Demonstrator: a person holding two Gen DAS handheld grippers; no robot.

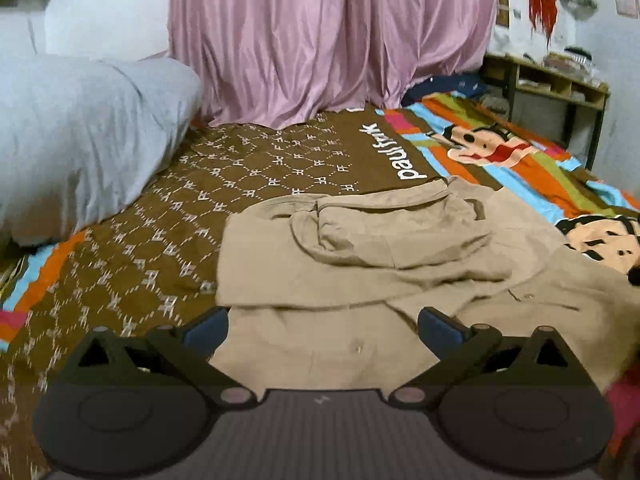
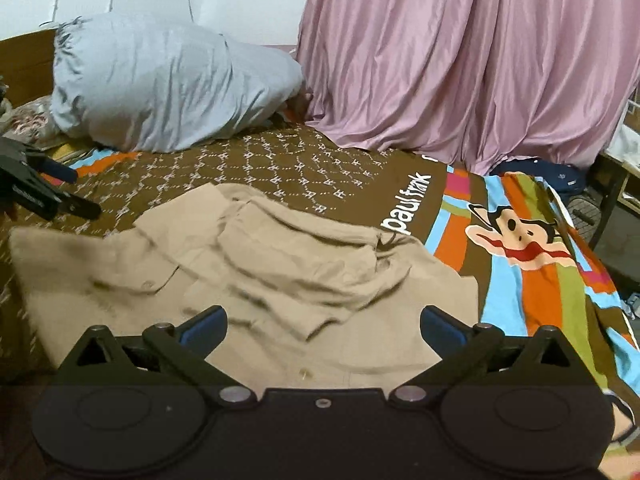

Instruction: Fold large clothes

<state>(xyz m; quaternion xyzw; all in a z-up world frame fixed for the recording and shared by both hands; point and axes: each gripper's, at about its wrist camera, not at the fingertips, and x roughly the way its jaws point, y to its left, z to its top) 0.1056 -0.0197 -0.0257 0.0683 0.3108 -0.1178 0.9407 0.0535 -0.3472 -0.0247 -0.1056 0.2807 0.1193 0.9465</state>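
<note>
A tan button shirt [image 1: 360, 264] lies partly folded on the bed, with its sleeves and collar bunched on top. It also shows in the right wrist view [image 2: 256, 276]. My left gripper [image 1: 323, 326] is open and empty, held just above the shirt's near left part. My right gripper [image 2: 323, 326] is open and empty above the shirt's near edge. The left gripper [image 2: 60, 196] also shows at the left edge of the right wrist view, beside the shirt's left corner.
The bed has a brown patterned cover [image 1: 248, 168] with colourful cartoon stripes [image 2: 532, 264] on the right. A grey pillow [image 2: 168, 84] lies at the head. A pink curtain [image 1: 332, 40] hangs behind. A shelf [image 1: 556, 80] stands at the far right.
</note>
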